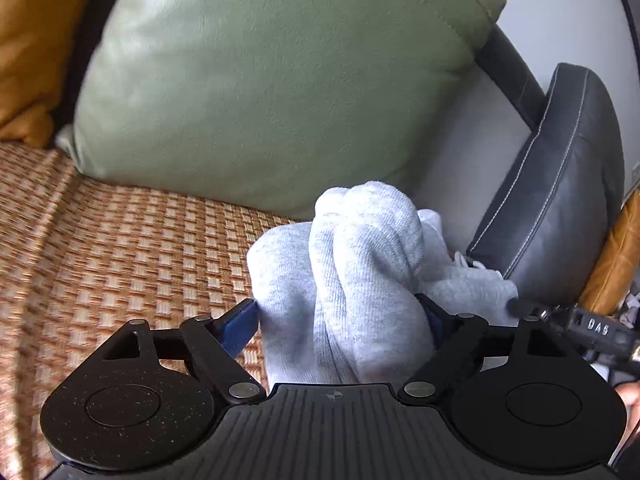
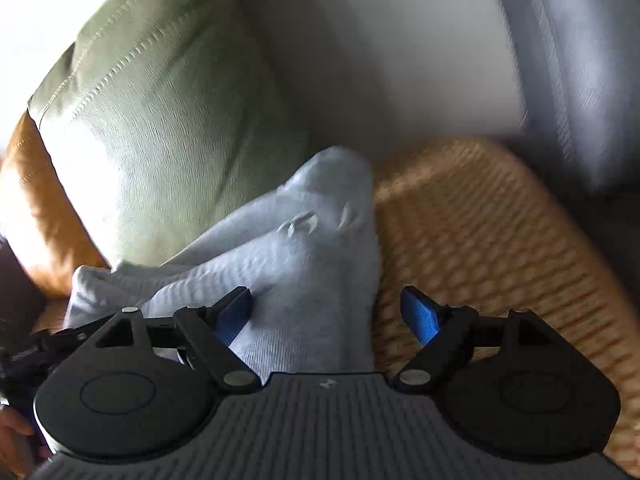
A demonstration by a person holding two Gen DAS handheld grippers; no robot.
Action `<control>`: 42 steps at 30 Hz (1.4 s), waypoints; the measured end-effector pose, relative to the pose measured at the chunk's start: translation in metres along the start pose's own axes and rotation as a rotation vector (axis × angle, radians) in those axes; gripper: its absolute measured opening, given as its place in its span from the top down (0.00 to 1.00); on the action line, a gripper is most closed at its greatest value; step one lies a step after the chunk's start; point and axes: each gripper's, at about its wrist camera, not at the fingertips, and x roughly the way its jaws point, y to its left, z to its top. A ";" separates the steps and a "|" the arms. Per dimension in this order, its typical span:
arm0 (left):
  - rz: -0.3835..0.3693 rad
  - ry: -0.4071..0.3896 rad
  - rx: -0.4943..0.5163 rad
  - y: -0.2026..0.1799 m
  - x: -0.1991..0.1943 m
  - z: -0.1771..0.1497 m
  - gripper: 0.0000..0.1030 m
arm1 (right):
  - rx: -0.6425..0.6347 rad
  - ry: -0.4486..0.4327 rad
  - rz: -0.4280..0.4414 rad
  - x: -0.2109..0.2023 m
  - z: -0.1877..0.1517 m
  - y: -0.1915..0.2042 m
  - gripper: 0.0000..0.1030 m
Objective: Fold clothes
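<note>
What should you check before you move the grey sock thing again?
1. Left tool has grey garment bunched between its fingers: ok.
2. Right tool gripping: not ok, fingers open, cloth touches only one pad.
3. Garment lying flat: not ok, bunched up.
4. Woven mat has bare room beside the garment: ok.
5. Green cushion out of the way: cannot tell, it sits close behind.

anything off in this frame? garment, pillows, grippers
One thing: the grey garment is bunched into a thick wad between the left gripper fingers, not a flat edge. The right gripper is open with cloth lying between its pads. The green pillow leans normally on the woven seat. No damage visible.
</note>
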 end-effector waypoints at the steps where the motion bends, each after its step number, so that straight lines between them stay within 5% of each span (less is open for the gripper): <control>1: 0.016 -0.011 0.017 -0.003 -0.012 0.002 0.16 | -0.022 -0.050 -0.028 -0.018 0.002 0.005 0.19; 3: 0.047 -0.033 0.050 -0.009 -0.037 0.006 0.13 | -0.067 -0.136 -0.007 -0.057 0.002 0.018 0.21; 5: 0.071 -0.057 0.088 -0.016 -0.061 0.010 0.21 | -0.119 -0.136 0.032 -0.078 0.005 0.033 0.33; 8: 0.035 -0.050 0.222 -0.039 -0.073 0.027 0.54 | -0.184 -0.108 0.068 -0.091 0.007 0.054 0.45; 10: 0.053 -0.021 0.364 -0.064 -0.065 0.034 0.60 | -0.227 -0.077 0.056 -0.083 0.006 0.067 0.48; 12: 0.066 0.000 0.492 -0.088 -0.042 0.035 0.59 | -0.276 -0.043 0.042 -0.068 0.002 0.076 0.50; 13: 0.076 0.005 0.512 -0.093 -0.028 0.034 0.53 | -0.291 -0.025 0.031 -0.058 -0.001 0.078 0.50; 19: 0.193 0.073 0.576 -0.084 0.058 0.026 0.55 | -0.313 0.055 -0.030 0.016 -0.009 0.069 0.58; 24: 0.189 0.025 0.465 -0.058 0.086 0.007 0.65 | -0.373 0.122 -0.050 0.058 -0.017 0.067 0.58; 29: 0.232 0.002 0.494 -0.071 0.075 0.003 0.60 | -0.359 0.074 -0.037 0.051 -0.020 0.063 0.57; 31: 0.226 -0.015 0.552 -0.078 0.055 0.008 0.52 | -0.315 0.029 -0.019 0.033 -0.022 0.063 0.53; 33: 0.240 -0.046 0.589 -0.085 0.029 0.011 0.32 | -0.281 -0.009 0.004 0.010 -0.027 0.063 0.52; 37: 0.156 -0.038 0.596 -0.091 -0.014 0.002 0.29 | -0.378 -0.051 0.016 -0.028 -0.047 0.074 0.46; 40: 0.197 0.028 0.632 -0.089 -0.005 -0.024 0.32 | -0.403 -0.031 0.005 -0.032 -0.061 0.082 0.45; 42: 0.207 -0.005 0.580 -0.081 0.000 -0.035 0.33 | -0.393 -0.001 -0.013 -0.023 -0.070 0.085 0.45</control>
